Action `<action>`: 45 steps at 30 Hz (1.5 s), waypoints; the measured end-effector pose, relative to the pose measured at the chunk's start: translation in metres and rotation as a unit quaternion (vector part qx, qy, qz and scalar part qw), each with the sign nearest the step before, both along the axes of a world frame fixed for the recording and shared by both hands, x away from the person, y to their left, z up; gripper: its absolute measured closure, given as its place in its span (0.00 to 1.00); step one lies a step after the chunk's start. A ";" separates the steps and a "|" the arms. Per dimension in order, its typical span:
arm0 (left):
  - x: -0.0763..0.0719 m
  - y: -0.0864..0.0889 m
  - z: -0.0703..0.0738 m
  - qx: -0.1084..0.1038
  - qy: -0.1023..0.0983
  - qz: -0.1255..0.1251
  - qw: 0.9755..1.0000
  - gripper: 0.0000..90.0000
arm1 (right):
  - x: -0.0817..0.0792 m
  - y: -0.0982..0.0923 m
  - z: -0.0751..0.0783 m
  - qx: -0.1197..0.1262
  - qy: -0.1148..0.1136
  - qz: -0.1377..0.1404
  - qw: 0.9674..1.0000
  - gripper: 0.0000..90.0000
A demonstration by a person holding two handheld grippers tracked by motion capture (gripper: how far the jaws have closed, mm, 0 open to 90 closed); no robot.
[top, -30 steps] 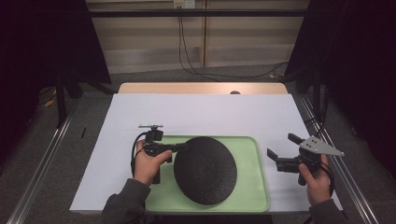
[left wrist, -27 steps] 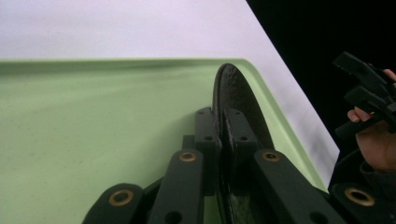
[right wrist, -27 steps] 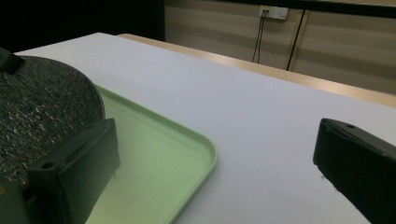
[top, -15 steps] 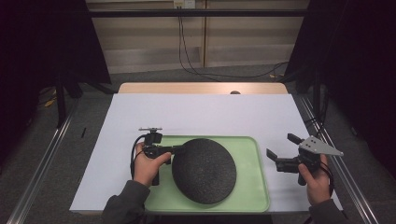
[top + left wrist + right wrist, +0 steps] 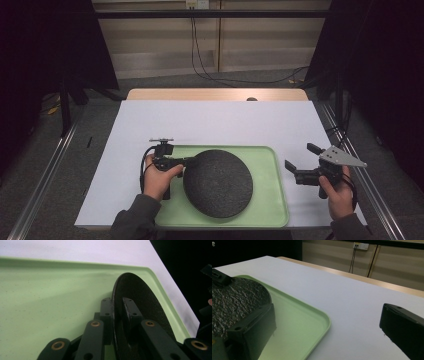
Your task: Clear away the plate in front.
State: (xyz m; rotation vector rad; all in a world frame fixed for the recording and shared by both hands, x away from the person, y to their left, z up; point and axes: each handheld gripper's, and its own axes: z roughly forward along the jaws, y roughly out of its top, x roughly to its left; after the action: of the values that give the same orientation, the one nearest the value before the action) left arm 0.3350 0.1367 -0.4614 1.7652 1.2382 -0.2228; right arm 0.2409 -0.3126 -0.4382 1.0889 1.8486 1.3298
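White sheeting covered the table, with a bare wooden strip at its far edge and a dim, panelled wall behind, down which cables hung. A pale green tray lay at the near edge of the sheet, and on it rested a dark, rough-surfaced round plate, toward the tray's left half.

The left gripper was held level at the plate's left rim, reaching in from the tray's left side. In the left gripper view the rim of the plate was seen standing between the two black jaws, one pad on its upper face and one beneath, with the green tray floor visible under it, so that edge appeared to be raised clear of the tray. The jaws had just been opening slightly, yet the pads were still seen against the rim; the grip was judged to be loosening rather than released. The rim was probably chosen because a flat disc offers no other purchase. The left hand was wrapped around the handle, forearm coming in from the near edge.

The right gripper was held off to the right of the tray, well apart from the plate, jaws spread wide with nothing between them, and pointed leftward toward the tray. It was judged to be waiting in reserve. The right hand gripped its handle from below.
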 end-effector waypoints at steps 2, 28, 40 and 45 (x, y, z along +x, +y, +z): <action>0.000 0.000 0.000 0.002 -0.001 0.001 1.000 0.88 | 0.000 0.000 0.000 0.001 0.002 0.000 1.000 0.00; -0.003 -0.002 -0.007 0.020 -0.008 0.014 1.000 0.85 | 0.001 0.001 0.000 0.000 0.001 0.001 1.000 0.00; -0.004 -0.002 -0.009 0.026 -0.008 0.022 0.999 0.84 | 0.001 0.001 0.000 0.001 0.003 0.003 1.000 0.01; -0.004 -0.002 -0.011 0.029 -0.007 0.024 0.999 0.83 | 0.001 0.001 0.000 0.003 0.003 0.002 1.000 0.01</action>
State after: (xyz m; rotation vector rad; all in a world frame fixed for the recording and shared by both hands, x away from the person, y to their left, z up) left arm 0.3311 0.1346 -0.4722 1.7806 1.2872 -0.1479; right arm 0.2424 -0.3111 -0.4384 1.0938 1.8543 1.3366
